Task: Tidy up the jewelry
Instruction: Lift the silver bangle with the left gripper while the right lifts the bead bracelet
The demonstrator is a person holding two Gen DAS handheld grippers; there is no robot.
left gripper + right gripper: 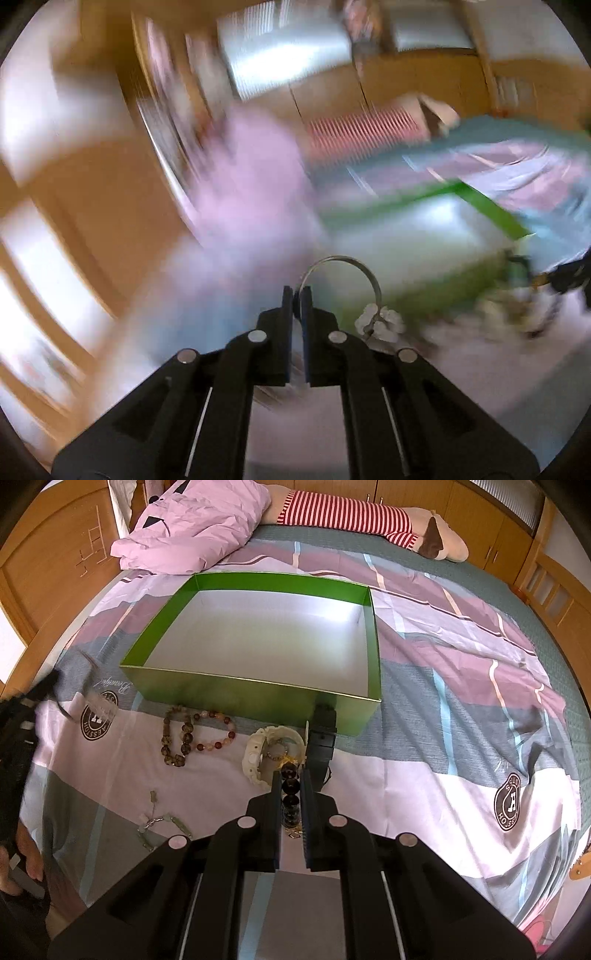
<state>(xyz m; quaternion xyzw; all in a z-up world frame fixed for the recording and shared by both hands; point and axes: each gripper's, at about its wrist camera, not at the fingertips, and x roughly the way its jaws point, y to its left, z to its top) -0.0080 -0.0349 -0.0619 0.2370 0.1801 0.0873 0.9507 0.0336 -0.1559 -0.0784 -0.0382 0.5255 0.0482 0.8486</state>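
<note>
In the blurred left wrist view my left gripper (296,295) is shut on a thin silver bangle (341,264) with a pale beaded charm (380,321), held up in the air beside the green box (424,229). In the right wrist view the open green box (258,694) lies on the bed, its white inside bare. My right gripper (290,779) is shut on a dark bead bracelet (290,794) low over the sheet. In front lie a white watch (258,753), a black watch (323,738), two bead bracelets (192,734) and a pale green bracelet (159,823).
A patterned bed sheet (461,701) covers the bed. A pink quilt (192,528) and a striped plush toy (369,517) lie at the far end. Wooden cupboards (37,565) stand around. The left gripper (22,738) and hand show blurred at the left edge.
</note>
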